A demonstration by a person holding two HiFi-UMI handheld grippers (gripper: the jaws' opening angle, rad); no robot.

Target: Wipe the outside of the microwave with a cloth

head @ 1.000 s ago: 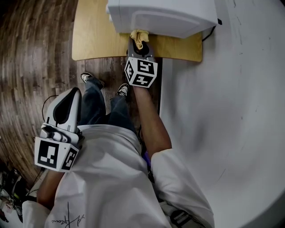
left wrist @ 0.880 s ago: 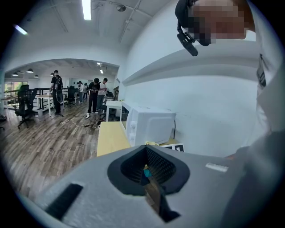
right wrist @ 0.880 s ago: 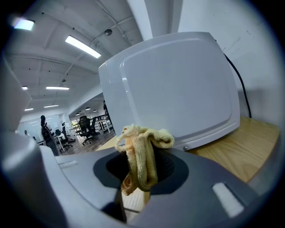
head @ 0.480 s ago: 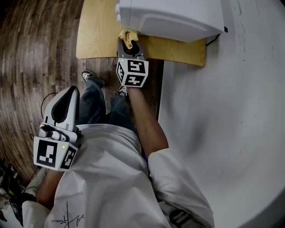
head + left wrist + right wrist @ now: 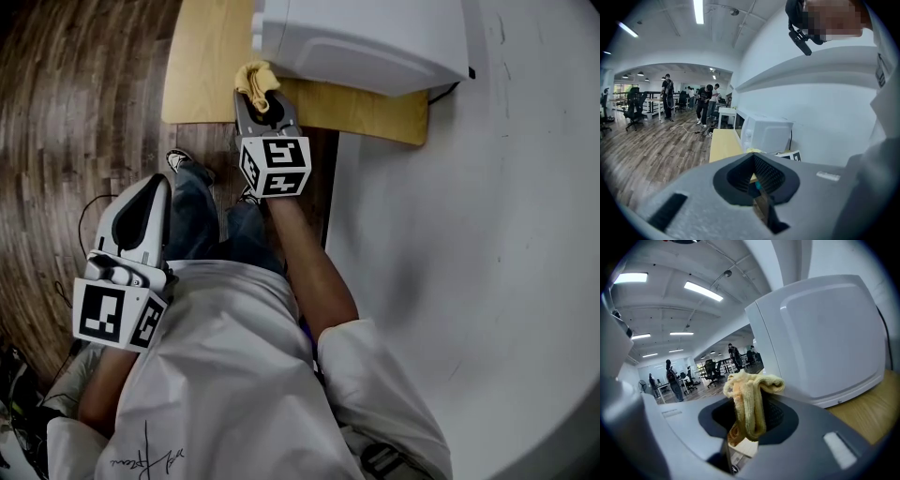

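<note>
A white microwave (image 5: 366,42) stands on a light wooden table (image 5: 202,66) at the top of the head view. My right gripper (image 5: 258,91) is shut on a bunched yellow cloth (image 5: 255,77), held at the lower left corner of the microwave's near side. In the right gripper view the cloth (image 5: 750,399) hangs from the jaws just left of the microwave's panelled side (image 5: 825,333); whether they touch I cannot tell. My left gripper (image 5: 153,192) hangs low by the person's left side, shut and holding nothing, far from the microwave (image 5: 766,133).
A white wall (image 5: 487,262) runs along the right. A black cable (image 5: 448,87) leaves the microwave's right end. Dark wooden floor (image 5: 75,112) lies left of the table. Several people and desks (image 5: 701,101) are far off across the room.
My right gripper has slid the cloth leftwards along the microwave's near side, from about its middle to its left corner. The left gripper has stayed low at the person's side.
</note>
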